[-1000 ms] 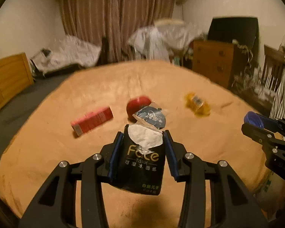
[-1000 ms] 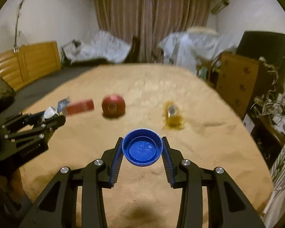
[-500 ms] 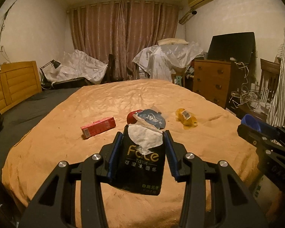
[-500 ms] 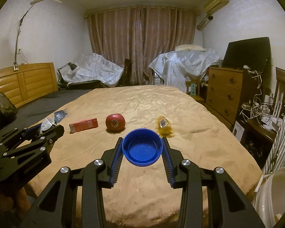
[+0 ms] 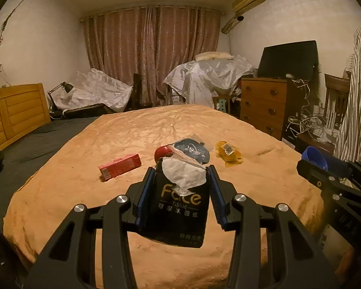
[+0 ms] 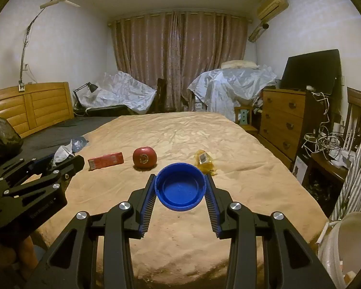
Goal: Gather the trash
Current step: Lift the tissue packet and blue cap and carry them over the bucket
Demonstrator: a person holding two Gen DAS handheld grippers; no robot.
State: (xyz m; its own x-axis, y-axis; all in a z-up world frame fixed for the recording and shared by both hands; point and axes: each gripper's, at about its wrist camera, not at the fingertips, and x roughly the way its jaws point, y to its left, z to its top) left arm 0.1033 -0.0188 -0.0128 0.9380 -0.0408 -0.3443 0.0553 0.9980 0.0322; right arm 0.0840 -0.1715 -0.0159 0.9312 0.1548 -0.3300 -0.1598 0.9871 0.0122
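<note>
Since the earlier frames both grippers have drawn back from the bed (image 6: 180, 132) | left gripper (image 5: 180, 183) clamps the tissue pack (image 5: 180, 207); right gripper (image 6: 180, 187) clamps the blue cap (image 6: 180, 187) | we carry both level to the white bin (image 6: 349, 245), whose inside is cut off at the frame edge.

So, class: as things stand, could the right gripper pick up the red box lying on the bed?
Probably not yet: the right gripper is already shut on the blue cap, and the red box lies further off, nearer the left gripper.
</note>
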